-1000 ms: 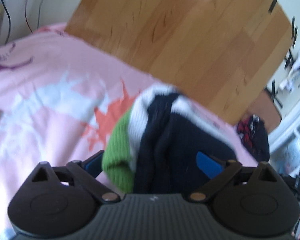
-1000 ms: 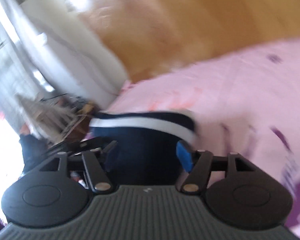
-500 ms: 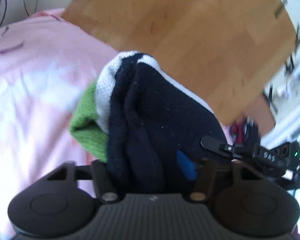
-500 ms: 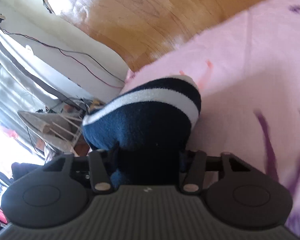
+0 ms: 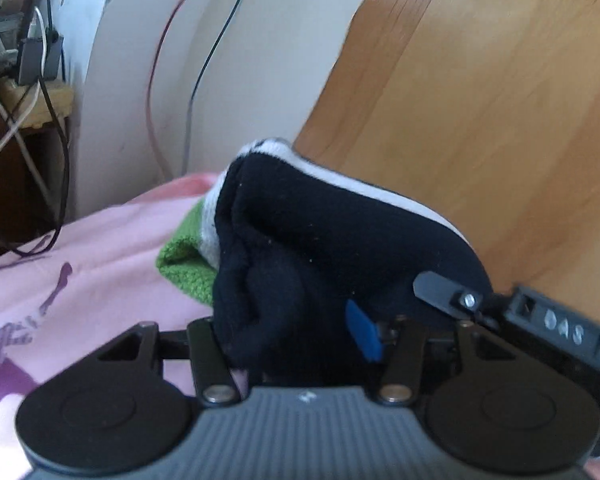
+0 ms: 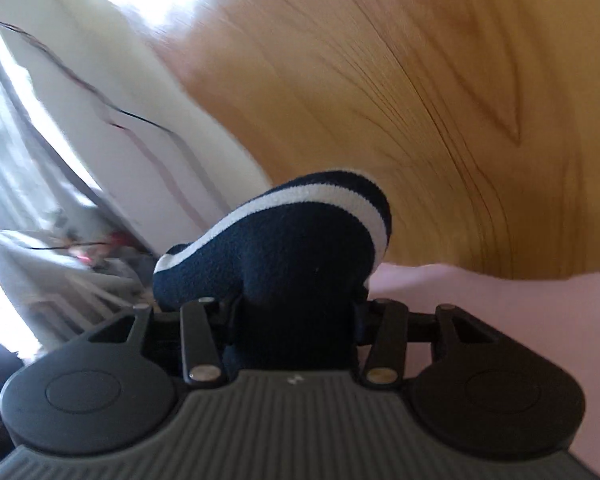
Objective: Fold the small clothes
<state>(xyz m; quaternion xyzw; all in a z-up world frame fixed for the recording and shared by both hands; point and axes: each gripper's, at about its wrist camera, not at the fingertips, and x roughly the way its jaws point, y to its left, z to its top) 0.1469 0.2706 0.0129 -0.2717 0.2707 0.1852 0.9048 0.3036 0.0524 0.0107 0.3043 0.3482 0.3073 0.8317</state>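
A small navy knit garment [image 5: 300, 256] with white stripes and a green band [image 5: 184, 268] is bunched up and held above the pink bedspread [image 5: 80, 272]. My left gripper [image 5: 296, 332] is shut on one end of it; a blue finger pad [image 5: 364, 336] shows against the fabric. My right gripper [image 6: 292, 320] is shut on the other end, where the navy fabric with a white stripe [image 6: 284, 240] bulges over the fingers. Part of the right gripper [image 5: 540, 320] shows at the right in the left wrist view, close beside mine.
A wooden headboard [image 5: 480, 100] rises behind the bed and also fills the right wrist view [image 6: 420, 100]. A white wall with hanging cables [image 5: 196, 60] and a side table with a charger [image 5: 36, 60] stand at the left. A bright window [image 6: 16, 140] is at the left.
Both grippers have closed on the garment and lifted it off the bedspread. The views have tilted up toward the headboard and wall, and the two grippers have come closer together.
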